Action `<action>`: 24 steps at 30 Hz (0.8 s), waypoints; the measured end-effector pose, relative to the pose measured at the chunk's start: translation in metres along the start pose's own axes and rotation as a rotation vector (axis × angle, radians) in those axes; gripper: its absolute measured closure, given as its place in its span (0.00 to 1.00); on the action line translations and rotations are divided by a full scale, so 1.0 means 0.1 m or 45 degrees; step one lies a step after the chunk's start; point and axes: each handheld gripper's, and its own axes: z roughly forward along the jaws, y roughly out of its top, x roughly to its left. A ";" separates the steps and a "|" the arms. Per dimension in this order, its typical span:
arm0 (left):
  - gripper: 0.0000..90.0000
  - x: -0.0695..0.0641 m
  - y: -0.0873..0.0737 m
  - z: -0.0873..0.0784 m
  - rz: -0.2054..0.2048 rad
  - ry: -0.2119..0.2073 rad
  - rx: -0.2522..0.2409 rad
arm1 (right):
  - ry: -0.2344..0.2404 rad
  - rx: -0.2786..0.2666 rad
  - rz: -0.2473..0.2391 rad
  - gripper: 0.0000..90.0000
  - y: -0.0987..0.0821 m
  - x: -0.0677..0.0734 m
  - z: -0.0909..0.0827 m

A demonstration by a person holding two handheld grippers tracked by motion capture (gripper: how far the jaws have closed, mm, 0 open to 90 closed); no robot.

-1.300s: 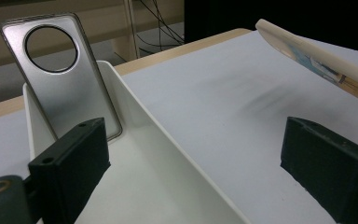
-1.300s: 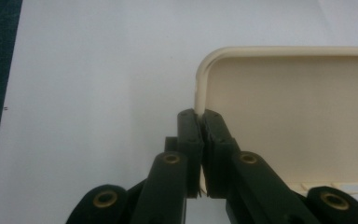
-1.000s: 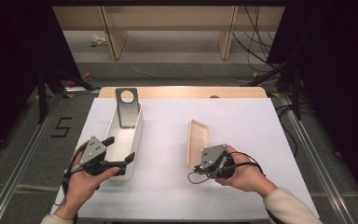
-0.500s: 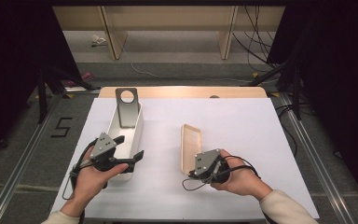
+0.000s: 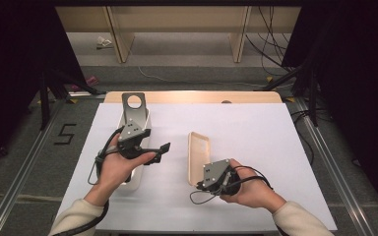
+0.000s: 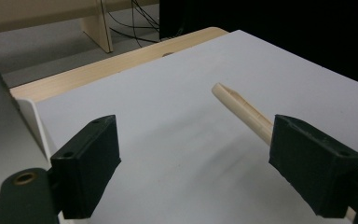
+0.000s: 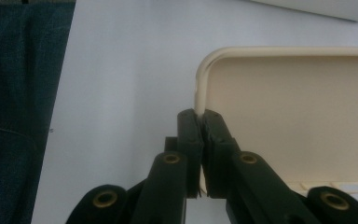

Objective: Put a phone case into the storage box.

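Note:
A beige tray (image 5: pixel 198 156) lies in the middle of the white table top (image 5: pixel 256 137). My right gripper (image 5: pixel 200 184) is shut on its near rim, and in the right gripper view the two jaws pinch the thin rim of the tray (image 7: pixel 284 116) at my right gripper (image 7: pixel 199 116). My left gripper (image 5: pixel 160 153) hovers above the table between the white bin (image 5: pixel 139 181) and the tray. Its jaws stand wide apart and have just been closing a little, with nothing between them. In the left gripper view the tray (image 6: pixel 242 108) lies edge-on beyond my left gripper (image 6: pixel 196 172).
A grey metal plate with a round hole (image 5: pixel 133 105) leans in the far end of the white bin. A wooden strip (image 5: pixel 192 97) borders the table's far edge. Cables (image 5: pixel 270 29) and shelf legs stand on the floor behind. Blue jeans (image 7: pixel 18 93) are beside the table.
My left gripper has lifted off the near part of the white bin and moved right toward the tray. The tray and my right gripper have shifted slightly nearer and left.

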 end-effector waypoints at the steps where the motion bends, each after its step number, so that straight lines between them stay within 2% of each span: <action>1: 0.18 -0.02 0.05 0.07 0.007 -0.008 0.019 | -0.005 0.002 0.001 0.97 0.00 0.01 0.00; 4: 0.18 -0.04 0.08 0.14 0.010 -0.026 0.033 | -0.010 -0.003 -0.006 0.97 0.01 0.01 0.00; 7: 0.20 -0.09 0.13 0.28 -0.016 -0.049 0.079 | -0.016 -0.010 -0.006 0.97 0.03 0.01 -0.01; 8: 0.21 -0.09 0.13 0.28 -0.016 -0.049 0.079 | -0.016 -0.010 -0.006 0.97 0.03 0.01 -0.01; 9: 0.22 -0.11 0.15 0.35 -0.059 -0.069 0.100 | -0.014 -0.009 -0.004 0.97 0.03 0.01 -0.01; 10: 0.23 -0.11 0.15 0.35 -0.059 -0.069 0.100 | -0.014 -0.009 -0.005 0.97 0.03 0.01 -0.01; 11: 0.23 -0.12 0.16 0.39 -0.081 -0.076 0.102 | -0.014 -0.009 -0.005 0.97 0.03 0.01 -0.01; 16: 0.28 -0.16 0.20 0.55 -0.096 -0.097 0.147 | -0.020 -0.012 -0.010 0.97 0.04 0.02 -0.01; 18: 0.30 -0.19 0.21 0.65 -0.122 -0.120 0.190 | -0.025 -0.019 -0.008 0.97 0.04 0.02 -0.02; 24: 0.39 -0.22 0.25 0.78 -0.173 -0.122 0.240 | -0.032 -0.019 -0.014 0.97 0.05 0.03 -0.02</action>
